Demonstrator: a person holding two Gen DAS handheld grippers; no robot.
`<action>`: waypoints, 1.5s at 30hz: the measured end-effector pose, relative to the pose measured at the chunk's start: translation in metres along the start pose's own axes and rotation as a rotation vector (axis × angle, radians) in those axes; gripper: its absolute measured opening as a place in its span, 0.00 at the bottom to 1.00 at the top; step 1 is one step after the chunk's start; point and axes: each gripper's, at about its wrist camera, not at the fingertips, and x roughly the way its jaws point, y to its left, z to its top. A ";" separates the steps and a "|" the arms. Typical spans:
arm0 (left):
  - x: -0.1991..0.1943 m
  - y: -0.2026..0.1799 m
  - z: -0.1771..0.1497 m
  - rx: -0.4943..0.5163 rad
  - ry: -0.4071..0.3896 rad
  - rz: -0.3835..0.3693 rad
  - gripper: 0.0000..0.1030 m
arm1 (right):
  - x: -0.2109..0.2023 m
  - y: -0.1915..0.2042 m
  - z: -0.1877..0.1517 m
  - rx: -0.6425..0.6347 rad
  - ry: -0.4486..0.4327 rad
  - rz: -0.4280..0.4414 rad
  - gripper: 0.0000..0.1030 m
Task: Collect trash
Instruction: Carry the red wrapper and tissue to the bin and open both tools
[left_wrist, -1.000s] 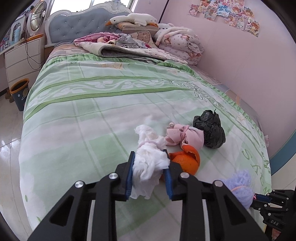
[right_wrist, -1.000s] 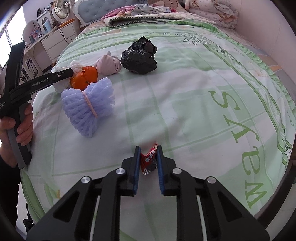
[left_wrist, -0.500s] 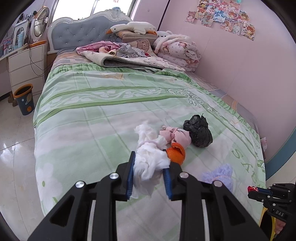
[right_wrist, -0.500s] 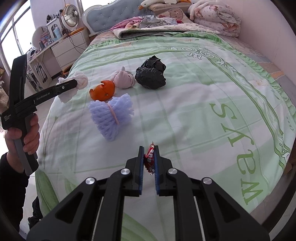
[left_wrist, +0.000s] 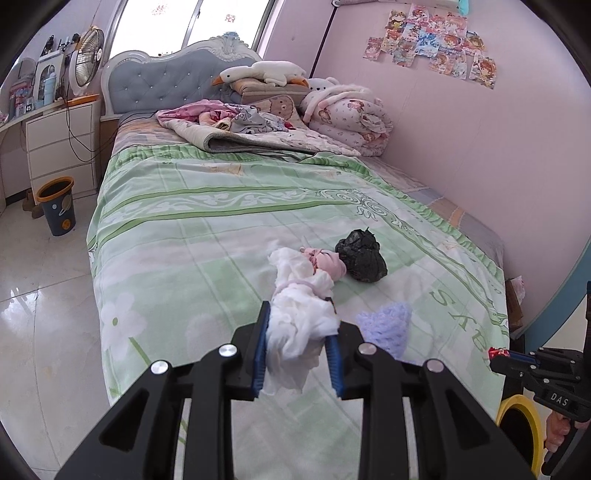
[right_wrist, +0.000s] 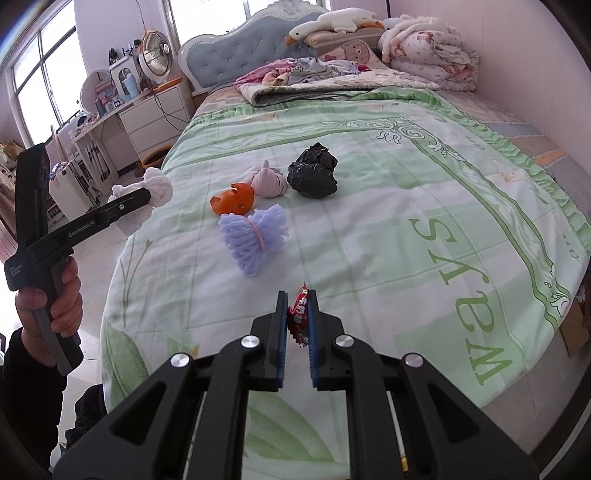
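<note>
Here, crumpled white tissue wad (left_wrist: 301, 325) clamped in left gripper (left_wrist: 298, 349) fingers, creased red wrapper (right_wrist: 299, 314) pinched by right gripper (right_wrist: 297, 321) fingers.

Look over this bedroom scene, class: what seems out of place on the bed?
Litter on the green bedspread: an orange peel, a black crumpled bag, a pink wad and purple foam netting lie clustered mid-bed, where rubbish does not belong.

A bedroom with pale pink walls (left_wrist: 461, 155) and a glossy white tiled floor (left_wrist: 40, 295). A bed (left_wrist: 207, 229) under a green patterned cover fills the middle, its blue tufted headboard (left_wrist: 166, 83) (white carved frame) against bright windows (left_wrist: 192, 22). White drawers (left_wrist: 61, 144) stand beside it, with a fan (left_wrist: 86, 55) on top. Stickers (left_wrist: 432, 44) dot the wall. A small bin (left_wrist: 57, 206) sits on the floor.
</note>
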 end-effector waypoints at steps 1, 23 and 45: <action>-0.004 -0.003 -0.002 0.004 -0.003 0.000 0.24 | -0.004 0.000 -0.002 0.001 -0.005 0.002 0.09; -0.078 -0.089 -0.024 0.127 -0.054 -0.051 0.24 | -0.095 -0.018 -0.031 0.017 -0.147 0.022 0.09; -0.111 -0.180 -0.056 0.272 -0.056 -0.205 0.24 | -0.175 -0.066 -0.078 0.103 -0.239 -0.056 0.09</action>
